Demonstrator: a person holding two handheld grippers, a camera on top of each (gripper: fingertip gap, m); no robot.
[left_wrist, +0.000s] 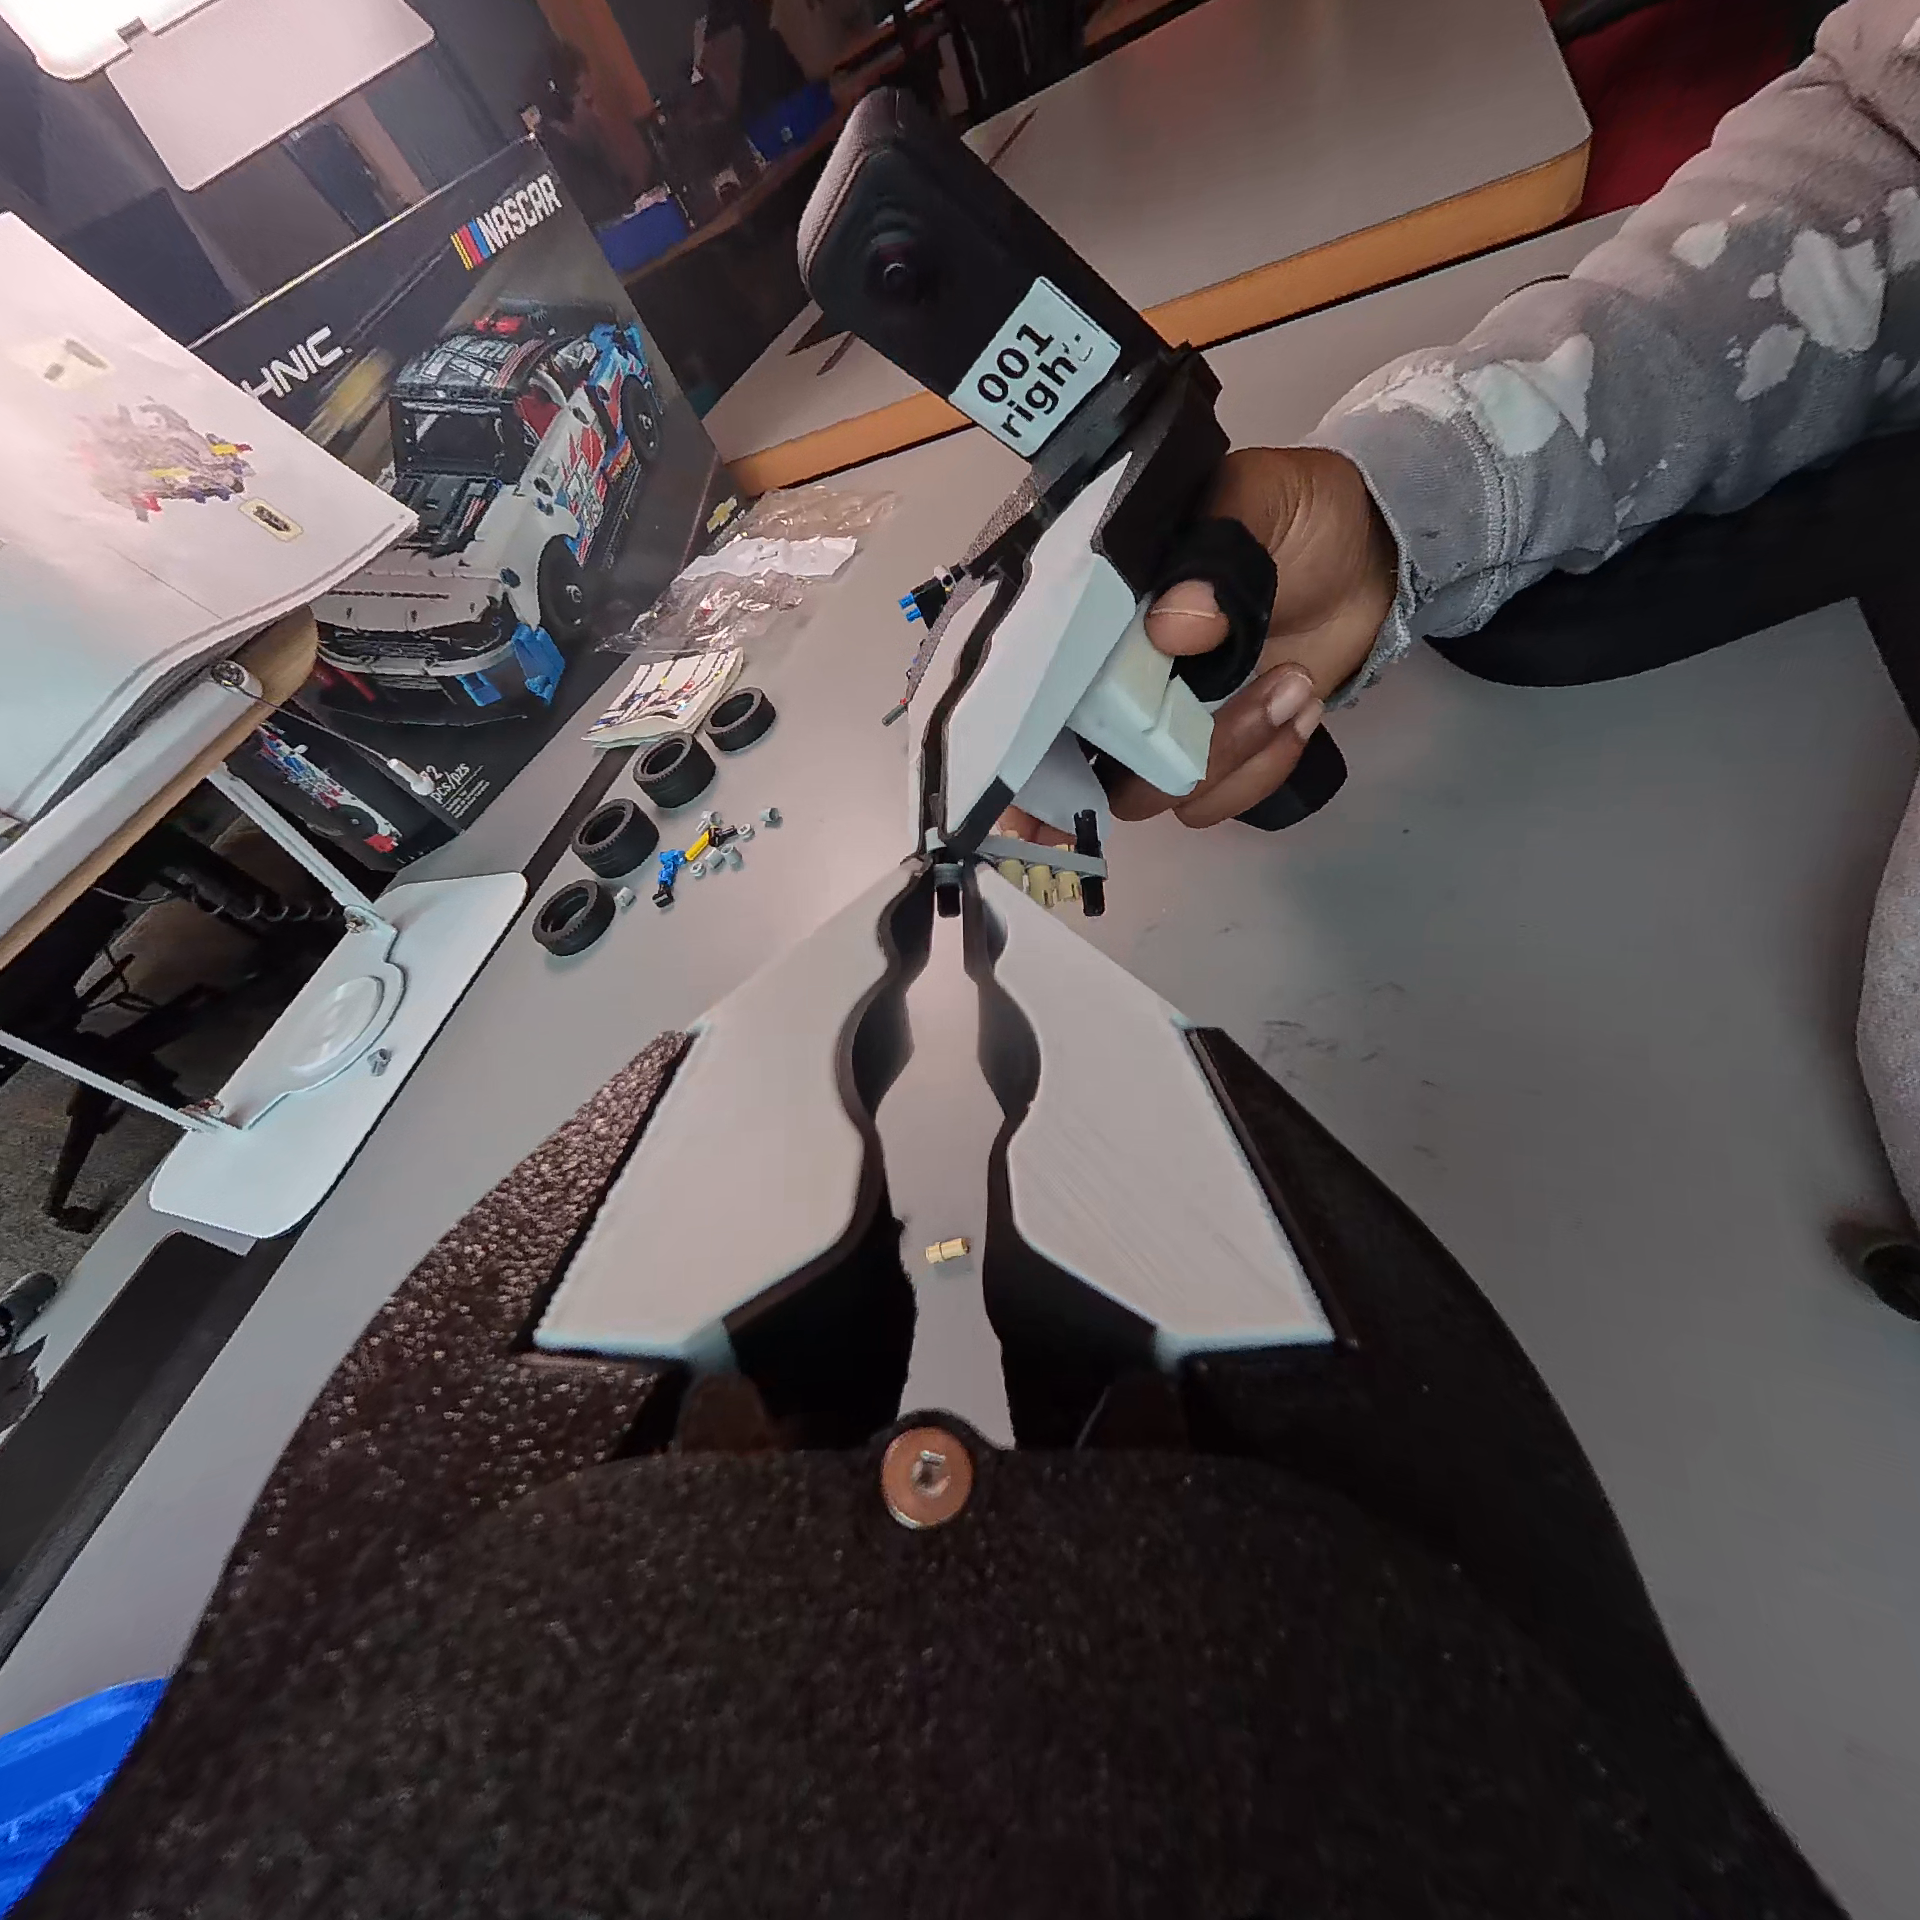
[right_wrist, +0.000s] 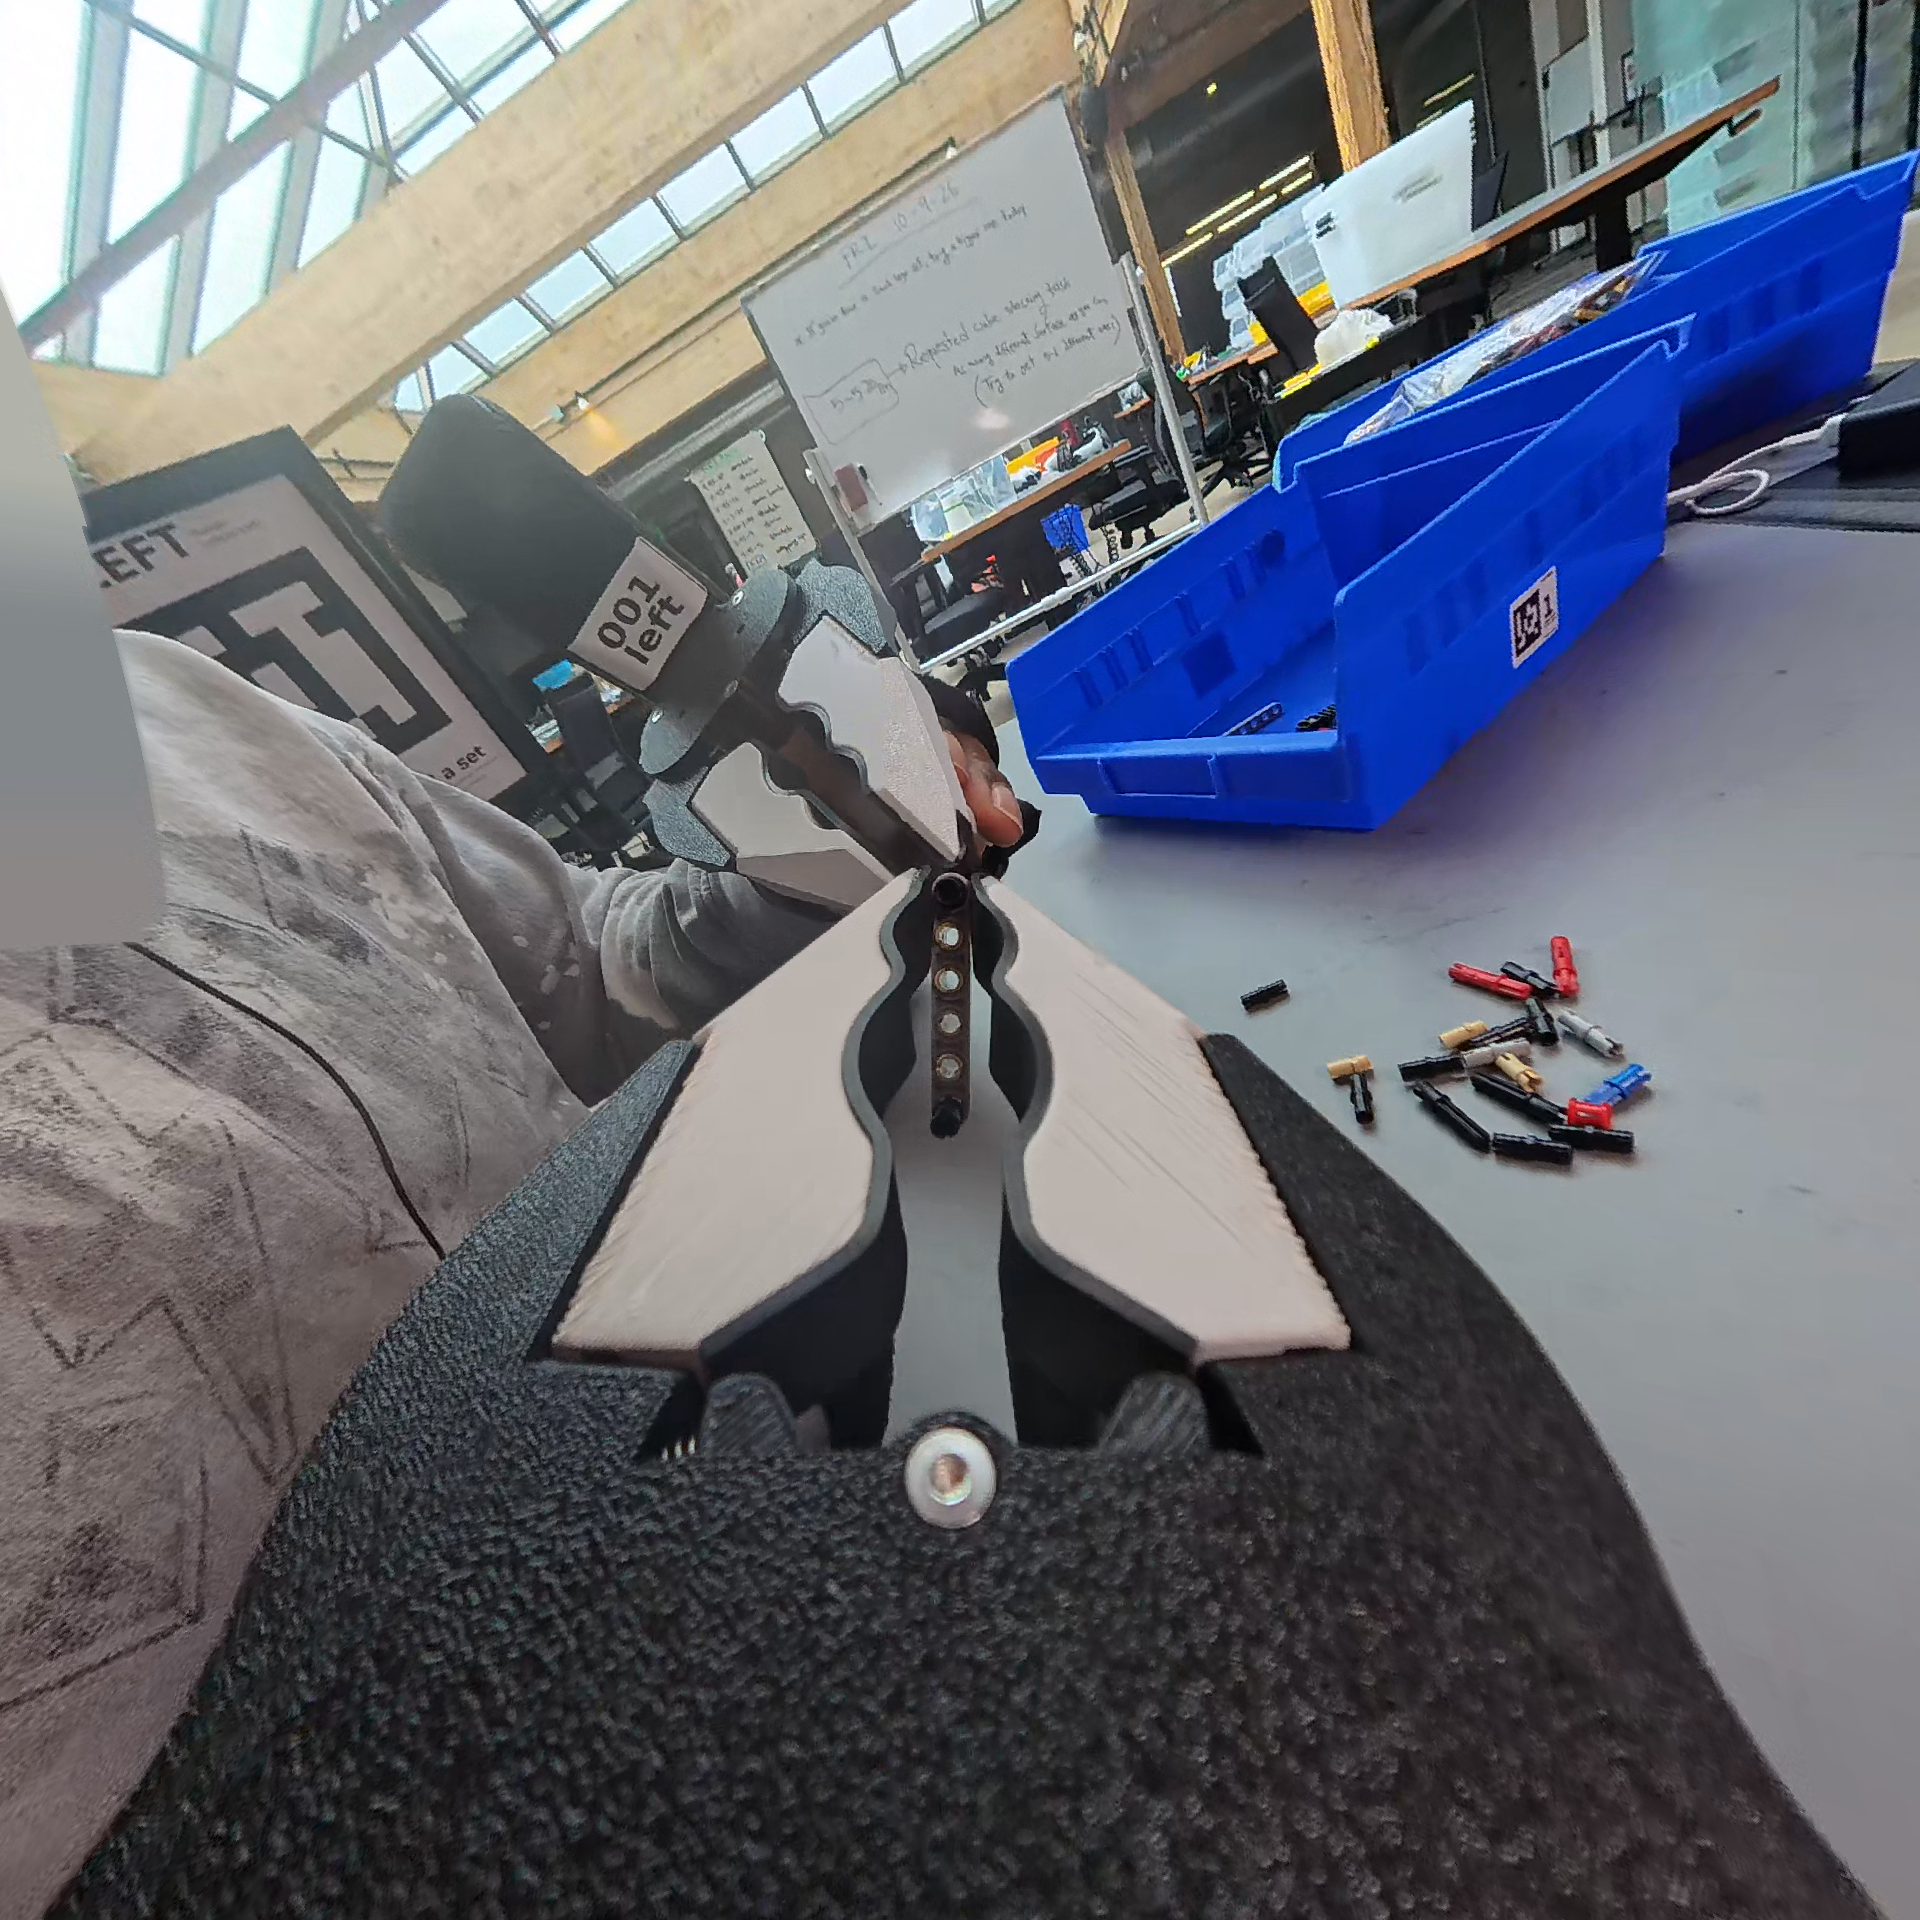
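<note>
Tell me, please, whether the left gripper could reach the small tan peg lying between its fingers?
Probably not as things stand: the left gripper is shut on a small black pin, though the tan peg lies unobstructed.

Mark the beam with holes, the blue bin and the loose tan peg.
beam (right_wrist: 950, 1003): right wrist view, middle hole.
blue bin (right_wrist: 1226, 774): right wrist view, front wall.
tan peg (left_wrist: 948, 1250): left wrist view, its middle.

Left gripper (left_wrist: 948, 883) and right gripper (right_wrist: 951, 888) meet tip-to-tip, jaws clamped.
</note>
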